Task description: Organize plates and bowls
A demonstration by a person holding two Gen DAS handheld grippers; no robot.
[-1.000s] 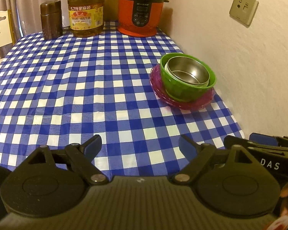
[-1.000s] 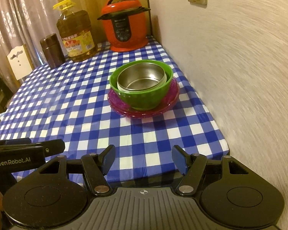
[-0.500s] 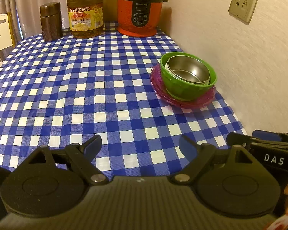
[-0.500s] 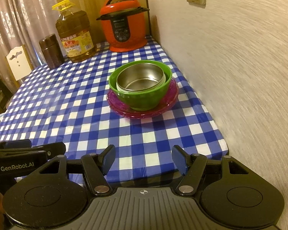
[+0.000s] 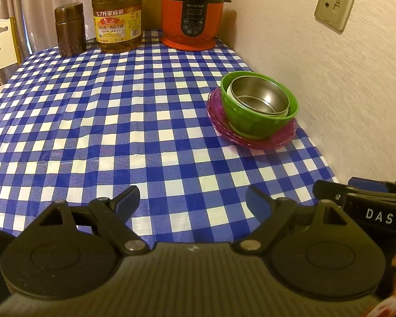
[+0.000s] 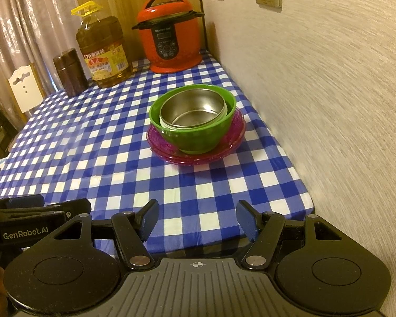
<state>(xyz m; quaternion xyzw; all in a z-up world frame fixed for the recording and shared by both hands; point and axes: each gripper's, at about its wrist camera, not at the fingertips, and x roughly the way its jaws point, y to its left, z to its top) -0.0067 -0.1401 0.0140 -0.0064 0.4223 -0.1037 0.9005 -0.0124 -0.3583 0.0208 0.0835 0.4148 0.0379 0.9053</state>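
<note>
Left wrist view shows the left gripper (image 5: pixel 192 200) low over the near edge of the desk (image 5: pixel 97 121), its jaws spread wide with only checked cloth between the blue pads, holding and touching nothing. Off to its right the right gripper (image 5: pixel 367 206) pokes in from the side; from its own camera the right gripper (image 6: pixel 196 220) has jaws just as wide, empty, hanging at the desk's front edge. The dishes sit stacked near the wall on the right side of the desk: a steel bowl (image 5: pixel 260 97) is nested inside a green bowl (image 5: pixel 253 124), leaning a little toward one side of it, and the green bowl stands on a pink plate (image 5: pixel 272 140), which looks like more than one plate layered, though I cannot tell how many. The steel bowl holds nothing I can see. At the far end stand a red pressure cooker (image 5: pixel 191 13), an oil jug (image 5: pixel 117 15) filled with amber oil, and a brown canister (image 5: pixel 70 30) with its lid on, all well apart from the stack. Compared with a second ago, the stack lies just as it did and both pairs of jaws keep the same wide spread; the views have shifted only slightly, the left one sitting a touch further back.
</note>
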